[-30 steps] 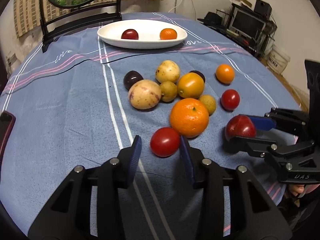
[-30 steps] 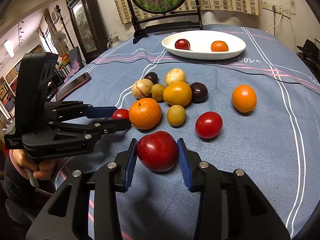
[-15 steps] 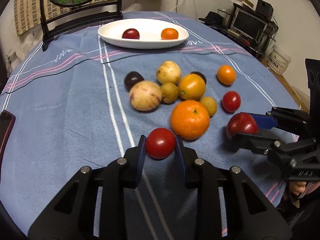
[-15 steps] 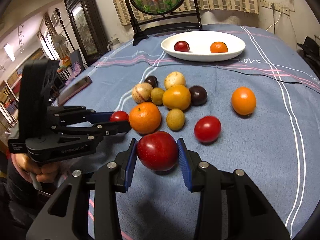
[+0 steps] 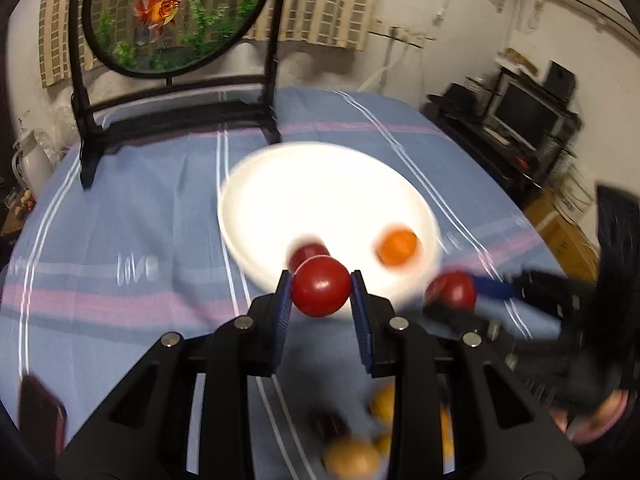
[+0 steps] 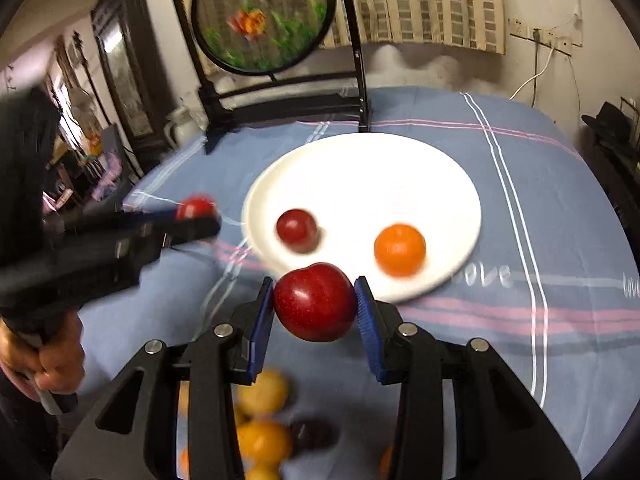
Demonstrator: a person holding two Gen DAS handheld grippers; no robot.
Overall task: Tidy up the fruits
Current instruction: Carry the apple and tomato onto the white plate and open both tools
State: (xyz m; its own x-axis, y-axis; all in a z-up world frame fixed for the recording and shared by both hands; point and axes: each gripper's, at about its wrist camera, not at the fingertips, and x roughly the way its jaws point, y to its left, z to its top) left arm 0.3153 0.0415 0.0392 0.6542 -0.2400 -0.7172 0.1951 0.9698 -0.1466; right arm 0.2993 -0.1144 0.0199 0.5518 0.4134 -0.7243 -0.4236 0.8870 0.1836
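Observation:
My left gripper [image 5: 320, 294] is shut on a red tomato [image 5: 321, 286] and holds it in the air at the near rim of the white plate [image 5: 280, 192]. My right gripper [image 6: 316, 306] is shut on a red apple [image 6: 315, 307], also raised just before the plate [image 6: 400, 168]. The plate holds a dark red plum [image 6: 297, 230] and a small orange [image 6: 399, 249]. The right gripper with its apple [image 5: 452, 291] shows at the right of the left wrist view. The left gripper with its tomato [image 6: 196, 208] shows at the left of the right wrist view.
The remaining fruits [image 6: 262, 436] lie blurred on the blue tablecloth below the grippers. A black stand with a round goldfish panel [image 5: 172, 12] stands behind the plate. A dark phone [image 5: 40, 412] lies at the table's left edge. Shelves and a TV [image 5: 520, 112] are at the right.
Both grippers have lifted their fruit off the table and moved forward to the plate's near rim. The fruit pile has dropped below the fingers.

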